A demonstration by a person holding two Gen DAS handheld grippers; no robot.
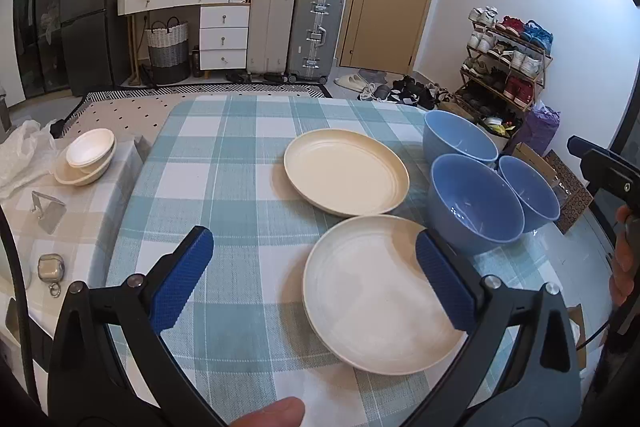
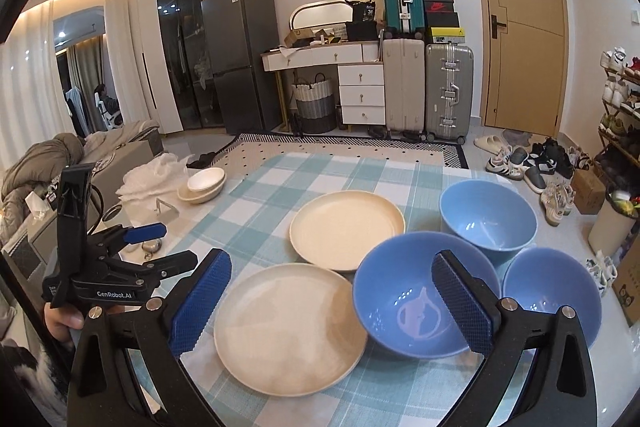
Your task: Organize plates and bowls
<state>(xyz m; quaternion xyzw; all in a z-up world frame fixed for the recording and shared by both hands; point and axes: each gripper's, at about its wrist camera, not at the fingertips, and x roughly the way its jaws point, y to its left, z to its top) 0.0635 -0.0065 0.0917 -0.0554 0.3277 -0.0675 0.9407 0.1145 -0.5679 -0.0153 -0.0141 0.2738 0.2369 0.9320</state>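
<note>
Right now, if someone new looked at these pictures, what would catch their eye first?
Probably the three blue bowls clustered on the right of the checked tablecloth, with two cream plates just left of them. Both the left gripper and the right gripper hang wide open above, holding nothing.

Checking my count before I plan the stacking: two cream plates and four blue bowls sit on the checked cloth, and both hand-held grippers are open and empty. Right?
Not quite: there are three blue bowls, not four, as the right wrist view shows. The two cream plates on the checked cloth are right, and the left hand-held gripper and right hand-held gripper are open and empty.
</note>
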